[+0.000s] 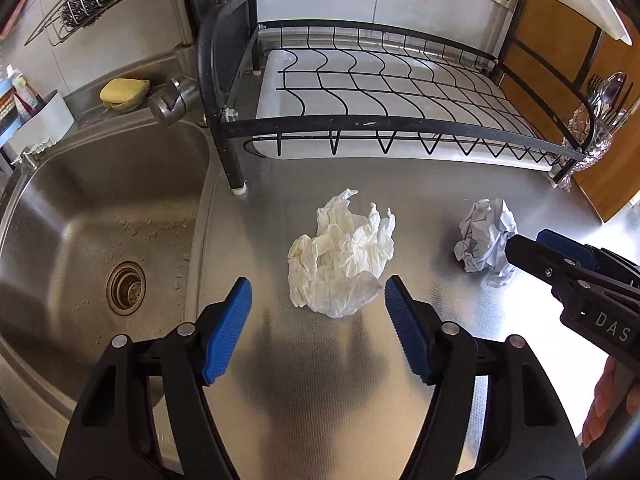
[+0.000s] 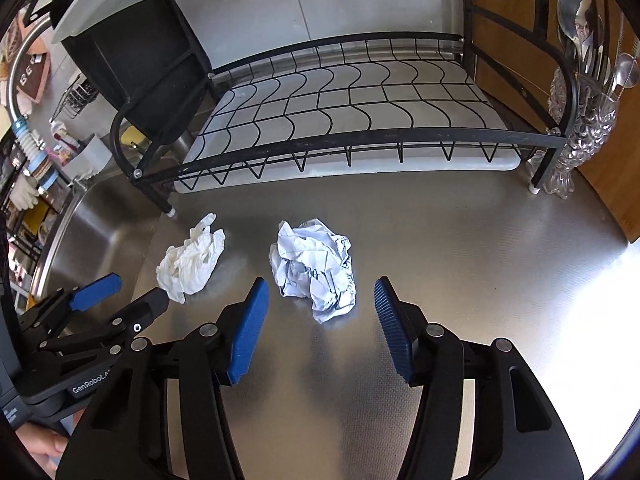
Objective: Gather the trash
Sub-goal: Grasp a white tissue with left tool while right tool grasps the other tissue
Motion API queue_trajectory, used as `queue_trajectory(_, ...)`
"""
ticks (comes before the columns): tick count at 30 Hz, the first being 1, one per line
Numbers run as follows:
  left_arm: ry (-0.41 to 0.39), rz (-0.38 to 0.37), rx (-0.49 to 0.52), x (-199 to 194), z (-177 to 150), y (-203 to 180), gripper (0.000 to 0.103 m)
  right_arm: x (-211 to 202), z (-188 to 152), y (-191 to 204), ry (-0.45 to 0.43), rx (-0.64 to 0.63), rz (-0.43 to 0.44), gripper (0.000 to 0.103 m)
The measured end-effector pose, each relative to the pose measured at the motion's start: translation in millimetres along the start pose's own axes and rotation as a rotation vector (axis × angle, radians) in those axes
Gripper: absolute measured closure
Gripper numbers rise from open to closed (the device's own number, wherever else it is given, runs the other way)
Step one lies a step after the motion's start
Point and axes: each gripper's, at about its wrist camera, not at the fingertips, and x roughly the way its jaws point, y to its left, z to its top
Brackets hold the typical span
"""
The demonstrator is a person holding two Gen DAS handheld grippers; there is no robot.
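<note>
A crumpled white tissue (image 1: 342, 254) lies on the steel counter, just ahead of my open left gripper (image 1: 318, 300); its lower edge sits between the blue pads. A crumpled ball of printed paper (image 1: 486, 246) lies to its right. In the right wrist view that paper ball (image 2: 314, 266) lies just ahead of my open right gripper (image 2: 320, 300), its near edge between the pads. The tissue (image 2: 190, 260) shows to the left, with the left gripper (image 2: 132, 292) beside it. The right gripper (image 1: 528, 246) shows in the left wrist view, next to the paper ball. Both grippers are empty.
A black wire dish rack (image 1: 384, 92) over a white tray stands behind the trash. A steel sink (image 1: 100, 240) with a drain lies to the left, a yellow soap (image 1: 122, 92) behind it. A cutlery holder (image 2: 584, 120) stands at the right by a wooden panel.
</note>
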Motion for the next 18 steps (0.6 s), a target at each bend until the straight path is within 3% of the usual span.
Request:
queue_trajectory(3, -0.001, -0.007, 0.003, 9.8, 4.8, -1.0, 0.042, 10.3, 5.0, 3.8, 0.006, -0.016, -0.006, 0.05)
queue_trajectory(5, 0.007, -0.015, 0.01, 16.6, 6.9, -2.3, 0.051, 16.6, 8.0, 6.4, 0.005, -0.028, -0.012, 0.051)
queue_trajectory(7, 0.022, -0.018, 0.02, 23.7, 6.1, -3.8, 0.067, 22.6, 9.8, 7.5, 0.009, -0.031, 0.004, 0.051)
queue_trajectory(11, 0.008, -0.023, 0.024, 21.4, 4.7, -5.4, 0.084, 27.0, 10.1, 11.1, -0.002, -0.046, 0.001, 0.055)
queue_trajectory(14, 0.006, -0.009, 0.019, 16.7, 3.9, -5.3, 0.096, 22.8, 7.3, 13.8, -0.014, -0.06, -0.003, 0.063)
queue_trajectory(18, 0.009, -0.013, 0.013, 9.6, -3.4, -4.9, 0.101, 17.2, 1.5, 14.4, -0.021, -0.077, -0.026, 0.085)
